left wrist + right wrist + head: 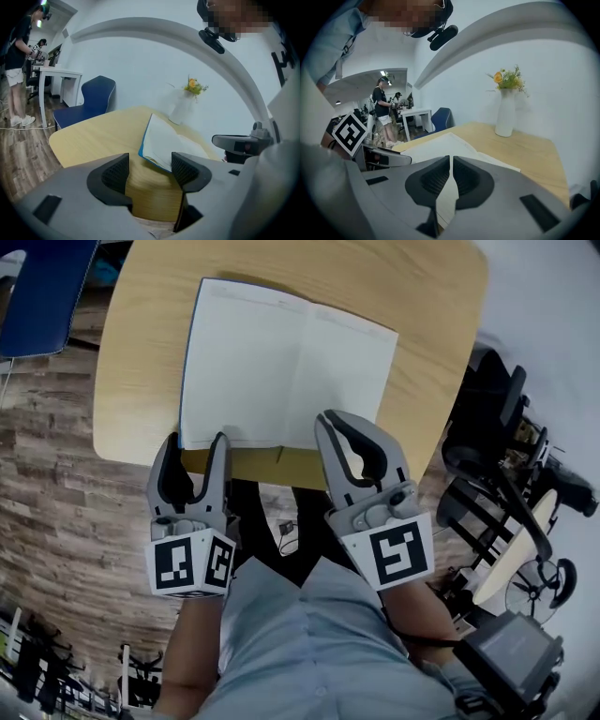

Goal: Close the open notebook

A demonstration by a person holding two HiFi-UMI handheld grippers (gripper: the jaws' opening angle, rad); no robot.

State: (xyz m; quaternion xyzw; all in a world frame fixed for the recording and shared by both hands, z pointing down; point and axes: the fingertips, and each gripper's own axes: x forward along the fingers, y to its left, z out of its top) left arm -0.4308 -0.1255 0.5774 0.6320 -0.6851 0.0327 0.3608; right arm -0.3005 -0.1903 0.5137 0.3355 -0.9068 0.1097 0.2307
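Here, the open notebook [281,371] is shown lying flat on the table [141,352], close to its near edge. The left tongs [195,442] are held open and empty at the notebook's near left corner. The right tongs [330,420] are closed, empty, at the right page's near edge.

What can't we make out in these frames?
- Notebook page lines: head view, too small to read.
- Notebook's near edge: head view, partly covered by left claw and right claw tips.
- Right claw touching paper or not: right gripper view, its own body blocks it.
- Table far edge: head view, cut off at top.
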